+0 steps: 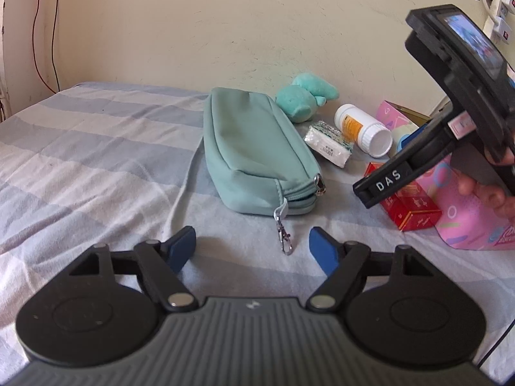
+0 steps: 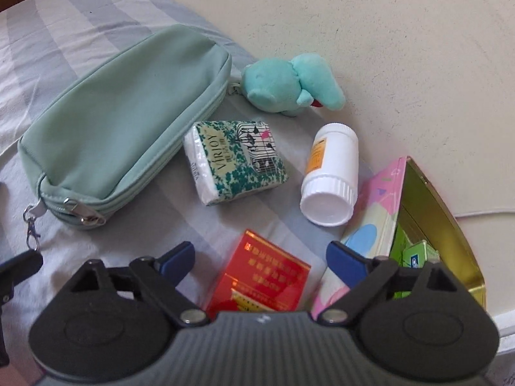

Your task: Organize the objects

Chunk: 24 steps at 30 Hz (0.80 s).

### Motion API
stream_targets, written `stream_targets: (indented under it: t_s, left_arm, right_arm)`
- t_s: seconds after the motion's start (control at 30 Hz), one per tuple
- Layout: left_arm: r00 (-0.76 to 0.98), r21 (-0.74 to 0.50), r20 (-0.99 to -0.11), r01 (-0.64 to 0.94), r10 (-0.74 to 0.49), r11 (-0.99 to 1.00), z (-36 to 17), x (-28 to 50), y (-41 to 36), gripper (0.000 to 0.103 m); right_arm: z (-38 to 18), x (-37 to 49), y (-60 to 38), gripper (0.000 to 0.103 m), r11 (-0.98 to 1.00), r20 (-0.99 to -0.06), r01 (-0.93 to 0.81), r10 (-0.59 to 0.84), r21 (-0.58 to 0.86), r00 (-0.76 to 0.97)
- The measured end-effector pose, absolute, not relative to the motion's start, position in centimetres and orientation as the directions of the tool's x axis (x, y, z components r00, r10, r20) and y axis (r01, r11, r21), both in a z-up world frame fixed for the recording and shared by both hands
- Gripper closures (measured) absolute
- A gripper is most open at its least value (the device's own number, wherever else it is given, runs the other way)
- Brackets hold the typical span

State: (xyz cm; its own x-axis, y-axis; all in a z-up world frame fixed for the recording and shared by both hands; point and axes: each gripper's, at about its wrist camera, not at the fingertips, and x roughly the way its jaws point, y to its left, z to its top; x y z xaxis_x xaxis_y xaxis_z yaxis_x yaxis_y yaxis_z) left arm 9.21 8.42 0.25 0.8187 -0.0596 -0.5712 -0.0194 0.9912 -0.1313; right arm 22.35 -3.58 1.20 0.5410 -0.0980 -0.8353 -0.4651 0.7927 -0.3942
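pouch (image 2: 106, 128) left, tissue pack (image 2: 235, 164) beside — bottle (image 2: 331, 177) right

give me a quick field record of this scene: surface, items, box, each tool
surface: striped bedsheet
pouch: green zip pouch, zipped shut
loose items: plush toy, tissue pack, white bottle on its side, red box
container: pink box, open, green packs inside
left tool: open, empty
right tool: open, above red box
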Motion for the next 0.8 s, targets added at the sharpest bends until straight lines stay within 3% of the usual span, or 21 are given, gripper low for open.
stream_targets:
  t_s: [0.17, 0.27, 0.3, 0.37, 0.43, 0.47, 0.67, 0.77, 0.8]
  left_arm:
    - [0.819, -0.146, -0.569, -0.021, -0.067, 0.989, 0.2, 9.3, 8.5, 0.024]
    - [0.82, -0.152, -0.568, -0.023, -0.068, 0.988, 0.2, 9.3, 8.5, 0.024]
    - [0.82, -0.156, -0.568, -0.026, -0.068, 0.987, 0.2, 9.3, 8.6, 0.024]
    - [0.823, -0.179, -0.564, -0.035, -0.073, 0.983, 0.3, 9.3, 9.0, 0.024]
    - [0.825, -0.217, -0.559, -0.047, -0.084, 0.975, 0.3, 9.3, 9.6, 0.024]
    - [0.827, -0.238, -0.555, -0.051, -0.092, 0.97, 0.3, 9.3, 9.9, 0.024]
    - [0.83, -0.263, -0.546, -0.041, -0.114, 0.964, 0.3, 9.2, 9.9, 0.024]
    - [0.828, -0.285, -0.543, -0.024, -0.141, 0.958, 0.3, 9.2, 10.1, 0.024]
    - [0.827, -0.292, -0.541, -0.018, -0.149, 0.956, 0.3, 9.3, 10.2, 0.024]
  right_arm:
    - [1.4, 24.1, -6.0, 0.012, 0.865, -0.897, -0.448, -0.003, -0.224, 0.442]
    - [1.3, 22.6, -6.0, 0.02, 0.859, -0.896, -0.469, 0.027, -0.206, 0.443]
    - [1.3, 22.0, -6.0, 0.028, 0.863, -0.897, -0.469, 0.046, -0.185, 0.439]
    - [1.3, 20.3, -5.8, 0.028, 0.847, -0.888, -0.494, 0.057, -0.198, 0.456]
    - [1.3, 18.3, -5.8, 0.042, 0.842, -0.885, -0.517, 0.118, -0.151, 0.45]
    - [1.3, 17.6, -5.9, 0.044, 0.839, -0.886, -0.531, 0.153, -0.118, 0.438]
    - [1.4, 9.7, -5.7, 0.04, 0.776, -0.824, -0.623, 0.291, -0.093, 0.486]
    - [1.4, 6.1, -6.6, 0.027, 0.778, -0.754, -0.621, 0.351, -0.095, 0.555]
    - [1.4, 4.9, -7.0, 0.018, 0.788, -0.719, -0.603, 0.347, -0.124, 0.602]
